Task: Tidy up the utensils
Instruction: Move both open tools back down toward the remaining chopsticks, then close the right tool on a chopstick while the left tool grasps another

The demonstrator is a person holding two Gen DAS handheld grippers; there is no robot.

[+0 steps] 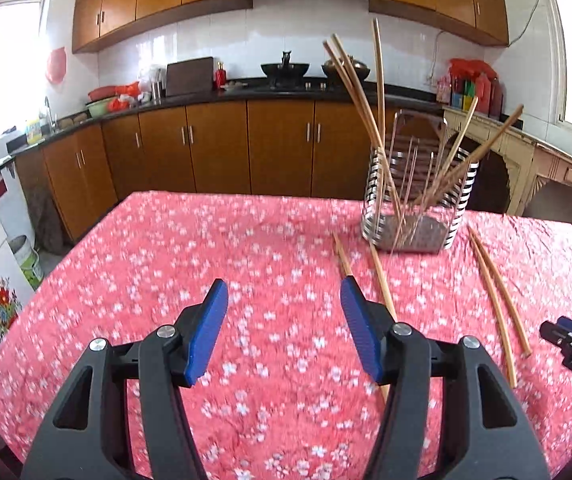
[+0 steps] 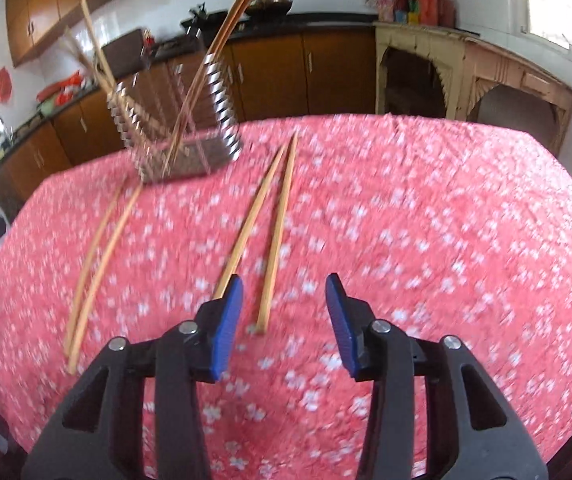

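A metal wire utensil holder (image 1: 417,196) stands on the red floral tablecloth (image 1: 206,264) and holds several wooden chopsticks (image 1: 357,92) upright. One pair of chopsticks (image 1: 379,276) lies in front of it, partly behind my left gripper's right finger. Another pair (image 1: 495,296) lies further right. My left gripper (image 1: 284,296) is open and empty above the cloth. My right gripper (image 2: 284,292) is open and empty, its tips over the near ends of a chopstick pair (image 2: 270,224). A second pair (image 2: 98,264) lies to its left. The holder (image 2: 178,124) shows at the back.
The right gripper's tip (image 1: 569,340) shows at the left wrist view's right edge. Brown kitchen cabinets (image 1: 214,148) and a counter with a stove stand behind the table. A pale wooden side table (image 2: 473,76) stands at the back right. The table's edges lie near on all sides.
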